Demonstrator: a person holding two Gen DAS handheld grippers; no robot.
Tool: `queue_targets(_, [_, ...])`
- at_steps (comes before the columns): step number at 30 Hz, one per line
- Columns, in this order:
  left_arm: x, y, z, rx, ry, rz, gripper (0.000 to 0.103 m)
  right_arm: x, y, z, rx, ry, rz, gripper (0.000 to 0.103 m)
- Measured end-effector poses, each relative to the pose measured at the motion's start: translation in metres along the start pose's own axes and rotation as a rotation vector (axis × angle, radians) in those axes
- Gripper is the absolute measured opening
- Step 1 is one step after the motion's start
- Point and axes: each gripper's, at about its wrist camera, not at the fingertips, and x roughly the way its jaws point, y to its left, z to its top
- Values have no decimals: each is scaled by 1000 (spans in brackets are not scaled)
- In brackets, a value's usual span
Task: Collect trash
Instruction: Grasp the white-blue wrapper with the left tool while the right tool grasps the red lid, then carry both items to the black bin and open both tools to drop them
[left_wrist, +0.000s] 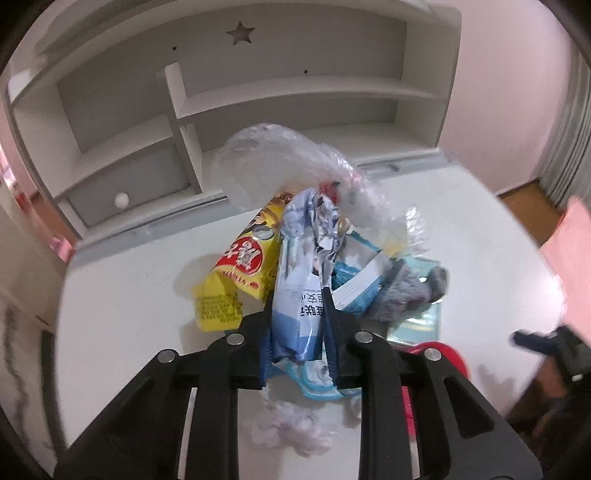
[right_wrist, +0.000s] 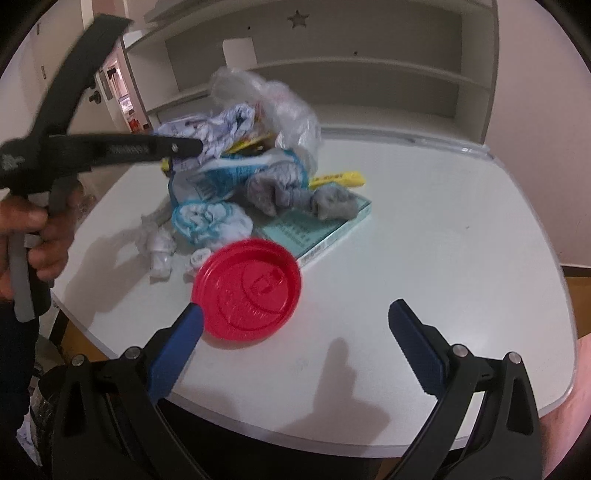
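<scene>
Blue-and-white wrapper (left_wrist: 295, 295) pinched over the trash pile (right_wrist: 255, 173), mid-table.

Its long axis runs straight out from the left gripper (left_wrist: 297, 314), whose fingers are clamped tight on its lower end. The right gripper (right_wrist: 295, 325) is spread wide and holds nothing, its left finger touching the red lid (right_wrist: 251, 288). Bare white table (right_wrist: 443, 240) stretches rightward to the rounded edge.

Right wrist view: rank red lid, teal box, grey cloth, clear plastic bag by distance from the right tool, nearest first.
From the right tool, which is open:
1. red lid, just ahead, beside its left finger.
2. teal box, flat on the table behind the lid.
3. grey cloth, draped over the box's far part.
4. clear plastic bag, top of the pile, by the shelves.
</scene>
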Motion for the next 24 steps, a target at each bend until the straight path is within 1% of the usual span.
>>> queue_targets(1, [-7,2,-1,6,-15,0,16,3,2,0,-4,6,5,97])
queue_targets(7, [-62,16,-12,-3,-93,-4,16,29,23,2,-50,50,10,97])
queue_targets(12, [-92,21,-32,-16,-123,-12,16,51,34,4,-100,68,-49,96])
queue_targets(13, [-94,21,-36,-21,-123,-15,16,51,34,4,-98,64,-55,92])
queue_targets(14, [-95,20,-38,-22,-121,-17,16,51,34,4,-104,51,-70,82])
queue_targets(15, [-96,18,-41,-23,-119,-21,16,49,35,5,-109,47,-83,79])
queue_targets(19, [-100,1,-54,7,-123,-31,16,14,32,0,-117,-26,-80,78])
queue_targets(21, [-101,-16,-56,29,-125,-59,16,-12,16,-8,-77,-64,-77,78])
queue_targets(23, [-95,-41,-55,62,-118,-111,16,-36,-8,-17,-17,-105,-105,78])
queue_targets(24, [-91,-59,-54,88,-115,-149,16,-49,-24,-23,24,-128,-128,79])
